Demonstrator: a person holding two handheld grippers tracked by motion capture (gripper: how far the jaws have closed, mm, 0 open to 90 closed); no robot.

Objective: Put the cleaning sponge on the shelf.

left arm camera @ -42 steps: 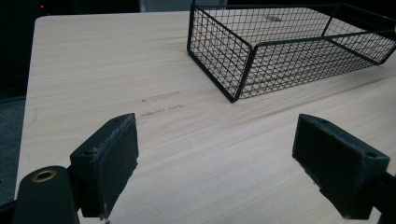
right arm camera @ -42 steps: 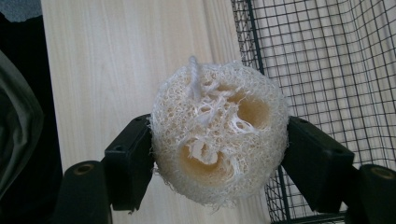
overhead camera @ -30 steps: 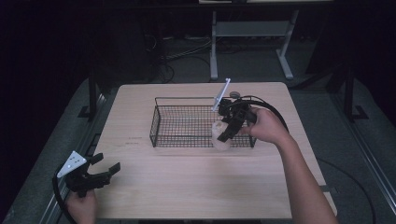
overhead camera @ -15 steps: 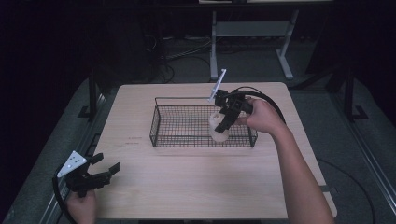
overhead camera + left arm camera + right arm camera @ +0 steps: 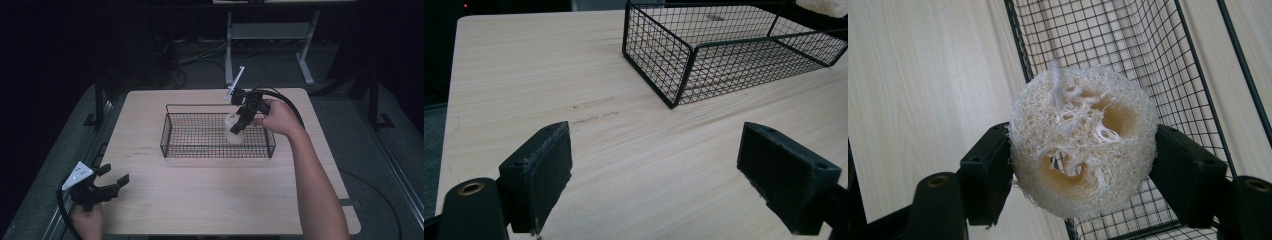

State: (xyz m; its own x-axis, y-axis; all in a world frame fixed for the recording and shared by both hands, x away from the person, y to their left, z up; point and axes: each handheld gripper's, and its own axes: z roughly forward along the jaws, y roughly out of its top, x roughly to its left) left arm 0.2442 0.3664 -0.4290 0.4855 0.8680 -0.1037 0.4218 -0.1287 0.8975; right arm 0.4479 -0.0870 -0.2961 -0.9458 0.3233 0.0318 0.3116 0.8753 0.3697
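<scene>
A pale, round loofah sponge (image 5: 1080,145) is clamped between the two black jaws of my right gripper (image 5: 1080,167). In the high view the right gripper (image 5: 240,122) holds the loofah (image 5: 233,132) above the right part of the black wire basket (image 5: 190,145), near its front wall. The basket's mesh (image 5: 1128,45) lies below the sponge in the right gripper view. My left gripper (image 5: 107,186) rests at the table's near left corner, open, with nothing between its jaws. The basket (image 5: 684,75) stands ahead of the left gripper (image 5: 656,182) in its own view.
The basket stands mid-table on a light wooden tabletop (image 5: 210,200). A metal stand (image 5: 265,35) and cables are on the dark floor beyond the far edge. A cable (image 5: 285,102) loops from the right gripper over the person's hand.
The right gripper has carried the loofah slightly left and farther over the basket. The left gripper has stayed where it was.
</scene>
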